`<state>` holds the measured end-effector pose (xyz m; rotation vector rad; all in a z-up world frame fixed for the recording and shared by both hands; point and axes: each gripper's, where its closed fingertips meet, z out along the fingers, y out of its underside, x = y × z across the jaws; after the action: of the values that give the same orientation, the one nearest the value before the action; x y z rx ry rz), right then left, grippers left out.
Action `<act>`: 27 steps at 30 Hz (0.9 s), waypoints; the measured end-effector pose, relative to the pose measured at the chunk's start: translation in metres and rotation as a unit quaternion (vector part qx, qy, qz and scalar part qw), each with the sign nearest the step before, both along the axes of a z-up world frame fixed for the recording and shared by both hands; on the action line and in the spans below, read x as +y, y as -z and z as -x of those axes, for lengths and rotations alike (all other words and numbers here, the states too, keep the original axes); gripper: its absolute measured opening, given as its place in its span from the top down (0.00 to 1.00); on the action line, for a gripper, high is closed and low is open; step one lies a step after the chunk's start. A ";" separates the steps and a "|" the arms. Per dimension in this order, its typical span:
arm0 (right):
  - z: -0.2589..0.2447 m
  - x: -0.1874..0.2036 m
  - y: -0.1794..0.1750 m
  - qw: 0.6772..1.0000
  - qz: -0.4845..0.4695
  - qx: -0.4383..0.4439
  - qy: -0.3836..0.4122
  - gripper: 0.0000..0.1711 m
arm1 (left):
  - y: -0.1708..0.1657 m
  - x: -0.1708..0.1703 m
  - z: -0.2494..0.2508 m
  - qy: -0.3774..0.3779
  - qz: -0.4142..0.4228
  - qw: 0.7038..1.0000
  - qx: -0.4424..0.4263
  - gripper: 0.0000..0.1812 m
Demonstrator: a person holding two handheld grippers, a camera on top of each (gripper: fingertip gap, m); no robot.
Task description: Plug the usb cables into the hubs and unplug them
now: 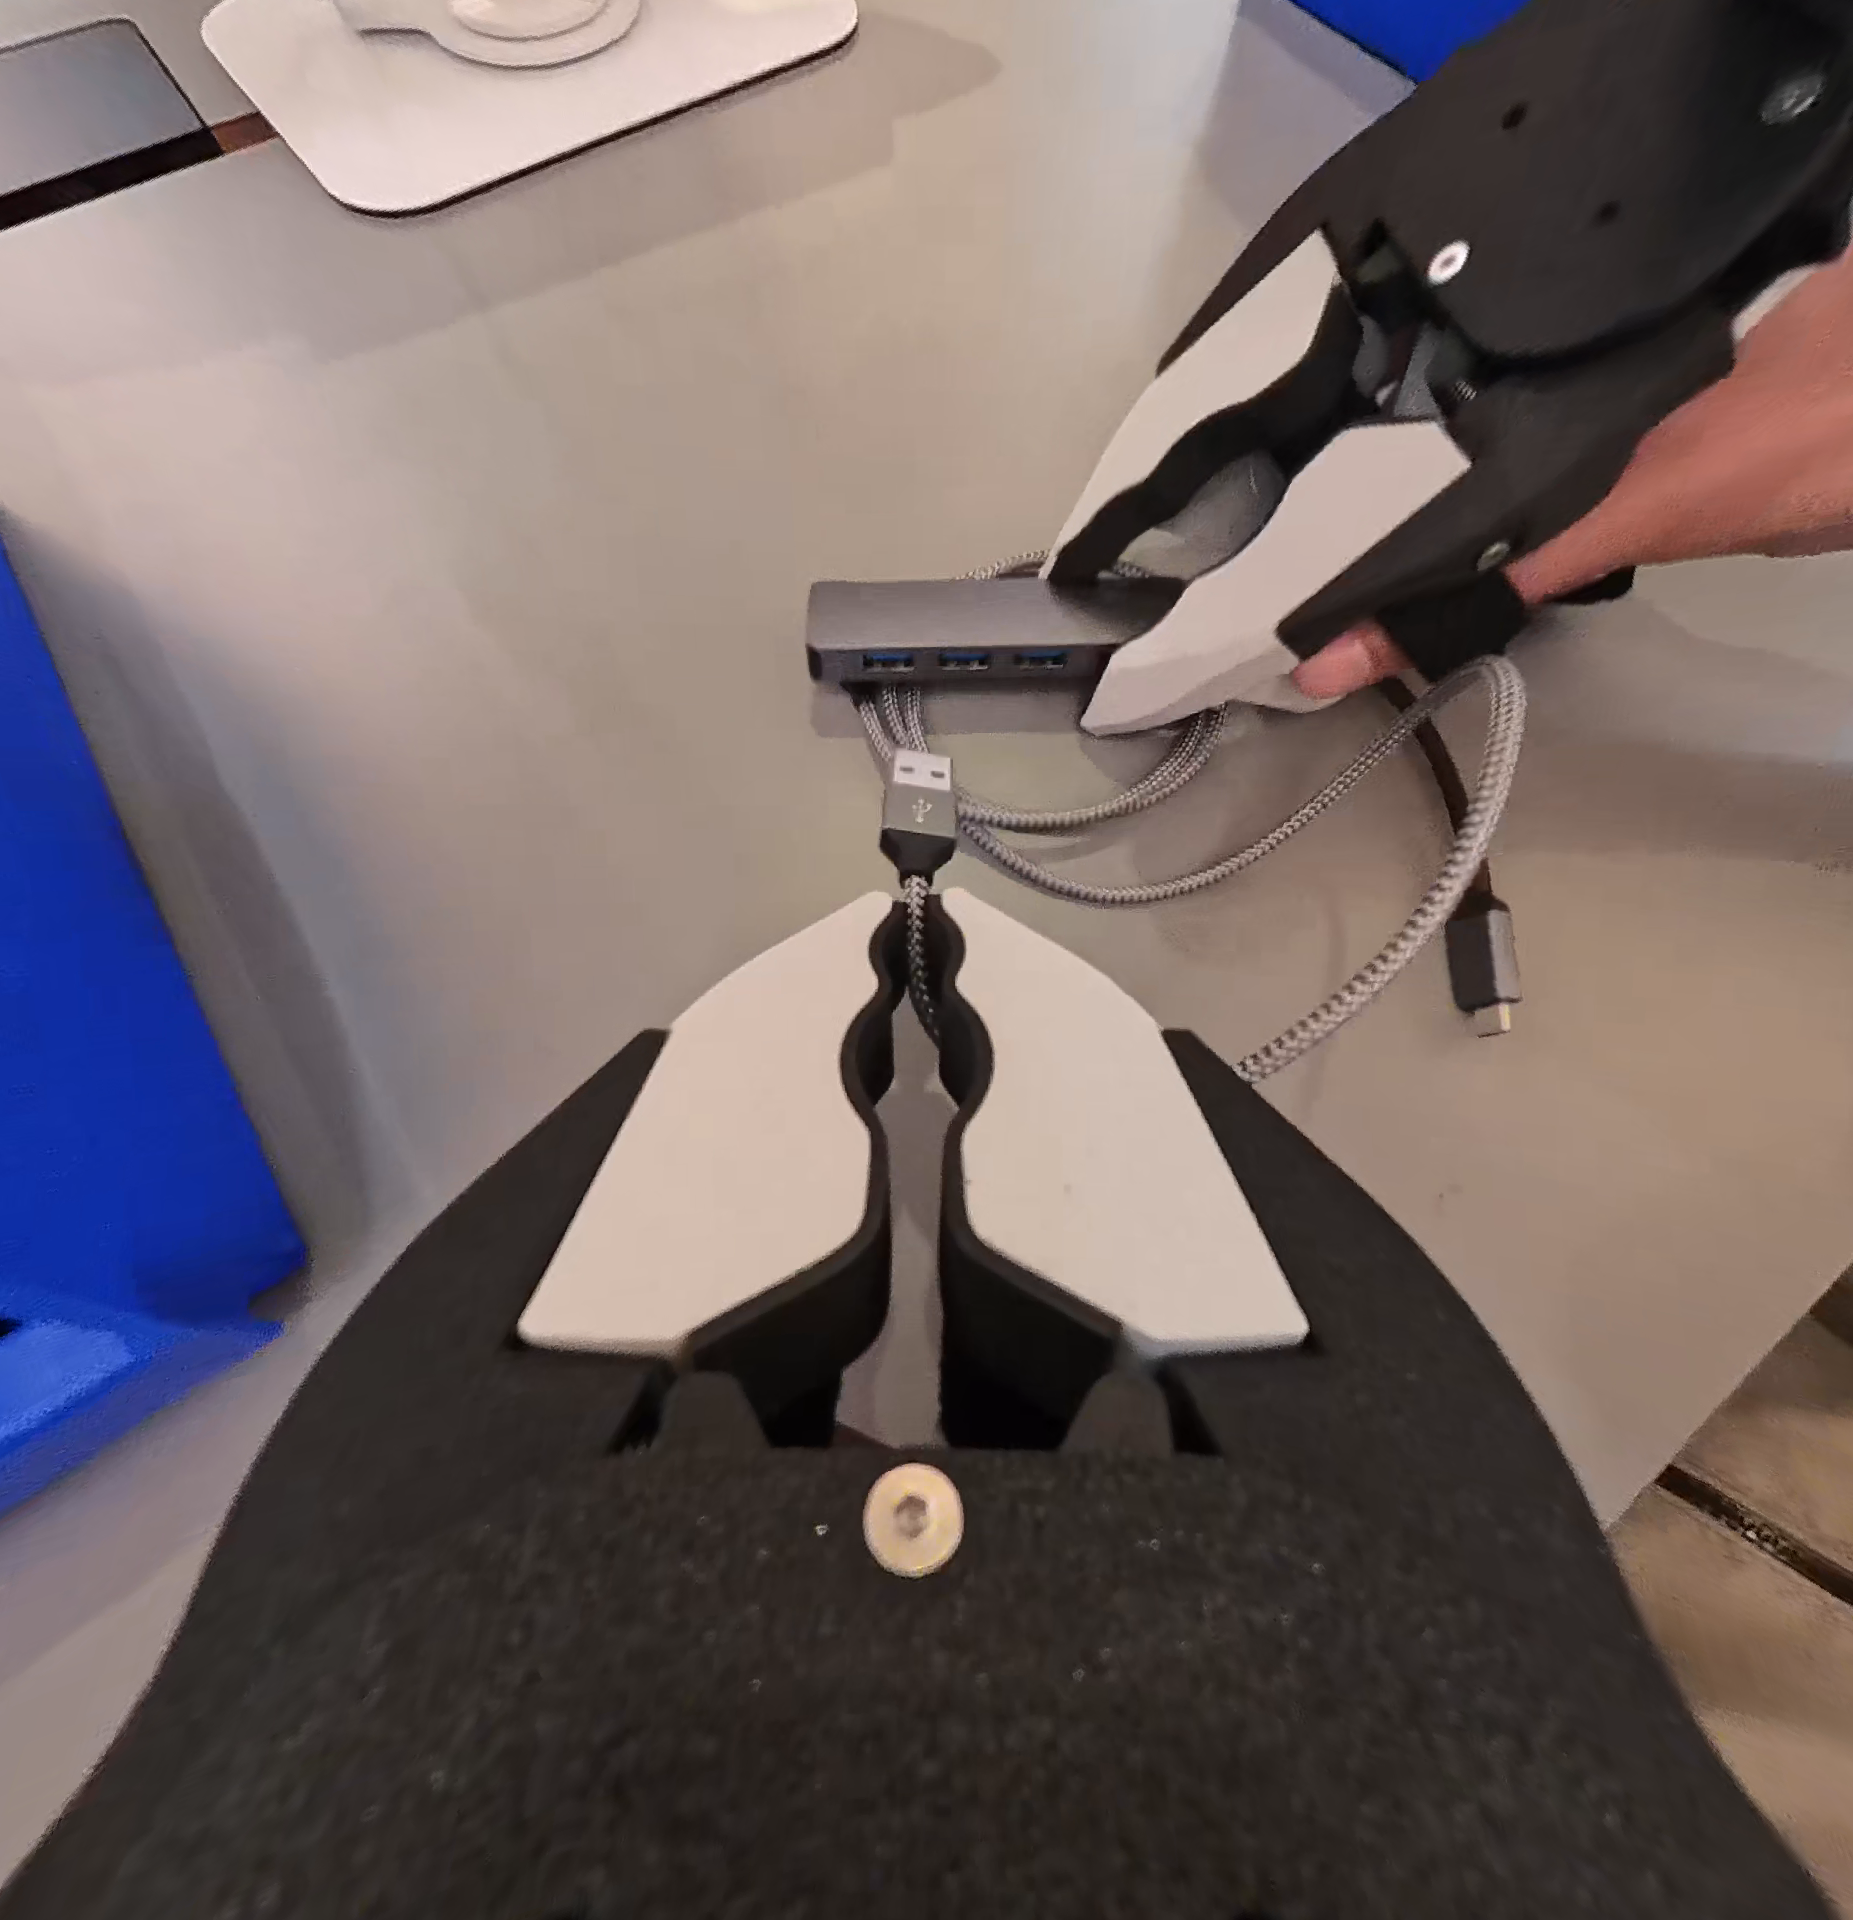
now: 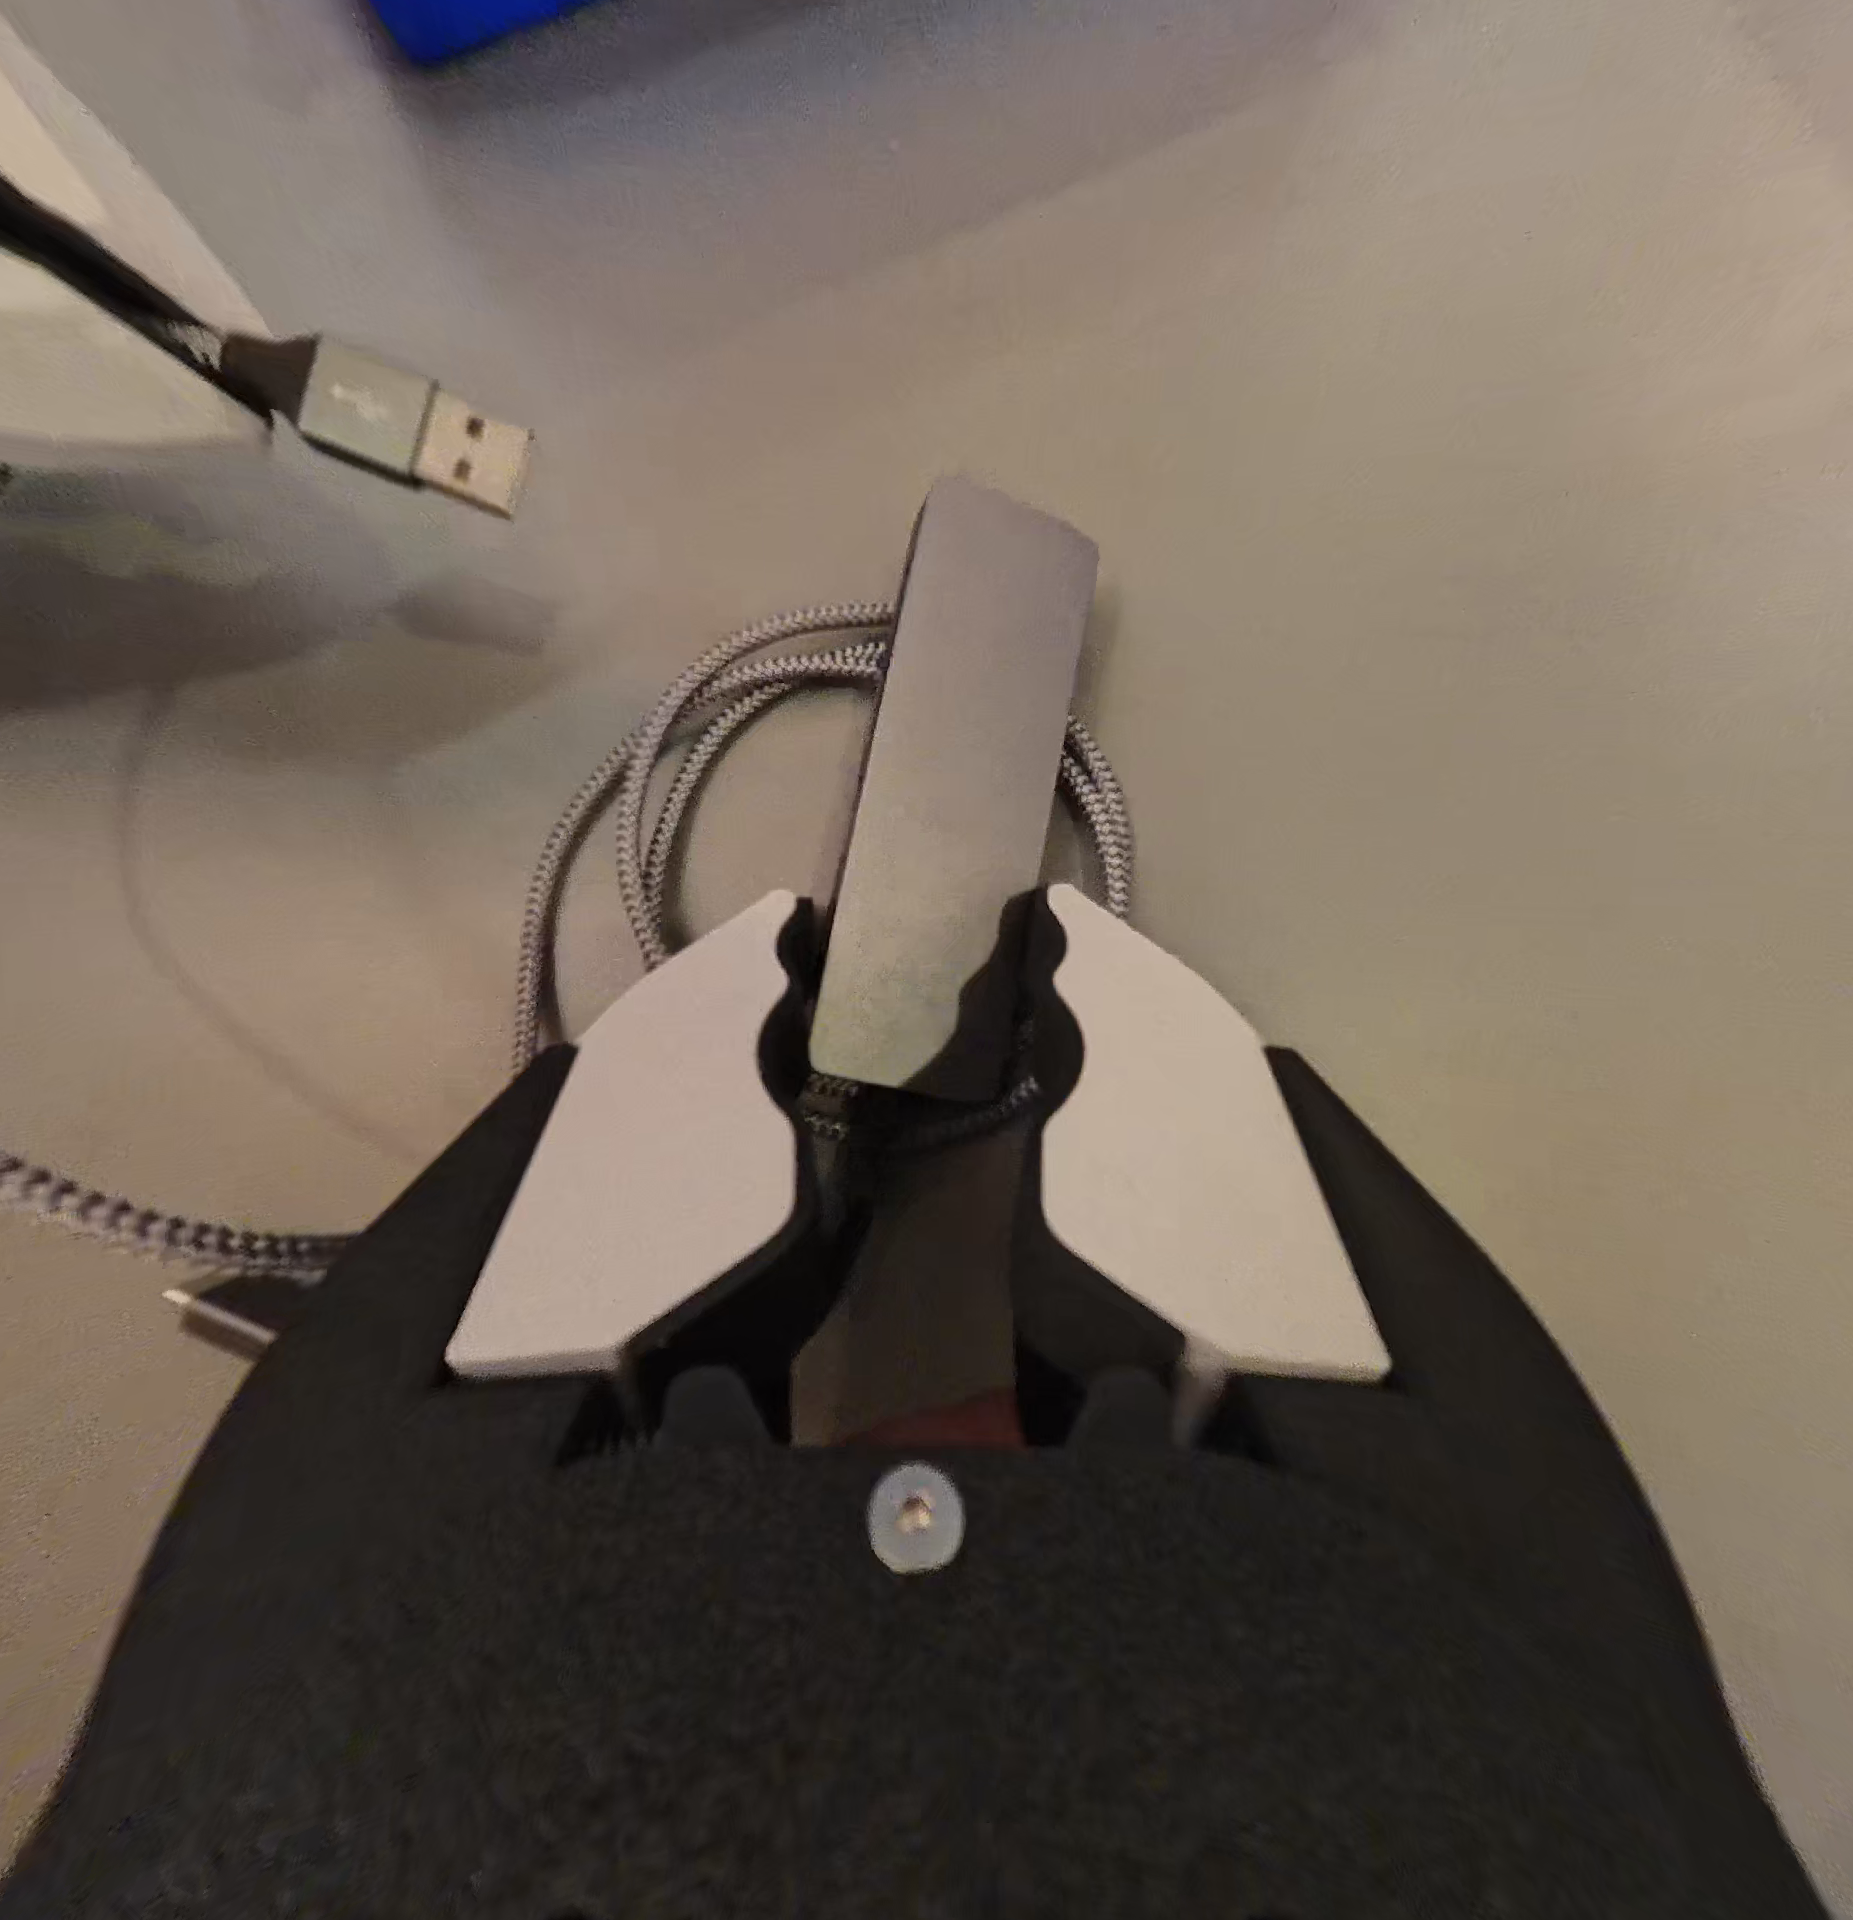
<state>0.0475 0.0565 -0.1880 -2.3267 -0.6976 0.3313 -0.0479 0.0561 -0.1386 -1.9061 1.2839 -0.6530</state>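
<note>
The left wrist view looks forward and down along its fingers (image 1: 766,1122) at the slim dark-grey metal USB hub (image 1: 963,623) nearby. The right wrist view sits close above that hub (image 2: 963,810), facing steeply down at the pale grey desk (image 2: 1473,623). Both share the silver USB-A plug (image 1: 920,795) (image 2: 423,436).

Lighting: soft, even indoor light from above; left wrist view bright, right wrist view dimmer and warmer.
Shadows: diffuse grey patches on the desk (image 1: 589,468) beneath the USB hub (image 1: 963,613) and beside the braided cable (image 1: 1265,862).
Glare: faint sheen on the desk's far side.
Focus: USB-A plug (image 1: 920,792) sharp in the left view; right view soft throughout, blue box (image 2: 465,26) smeared.
Distortion: wide-angle bowing at all edges.
</note>
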 end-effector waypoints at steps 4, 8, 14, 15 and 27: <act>-0.006 -0.001 -0.002 0.997 -0.042 -0.062 -0.004 0.79 | -0.001 0.003 -0.010 0.008 -0.003 1.000 0.004 0.99; -0.009 -0.005 -0.022 0.996 -0.073 -0.056 0.016 0.79 | -0.010 0.005 -0.025 0.010 -0.022 1.000 -0.003 0.99; -0.003 -0.012 -0.058 0.993 -0.093 0.058 0.049 0.79 | -0.020 0.005 -0.042 -0.001 -0.037 0.999 -0.014 0.99; -0.001 -0.014 -0.061 0.992 -0.095 0.072 0.051 0.79 | -0.023 0.005 -0.043 -0.005 -0.029 0.999 -0.025 0.99; -0.002 -0.023 -0.057 0.992 -0.102 0.048 0.054 0.79 | -0.030 -0.002 -0.043 -0.005 -0.028 0.999 -0.038 0.99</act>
<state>0.0492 0.0337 -0.1315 -2.1308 -0.5299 0.3053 -0.0046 0.0542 -0.1090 -1.8239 1.2318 -0.6727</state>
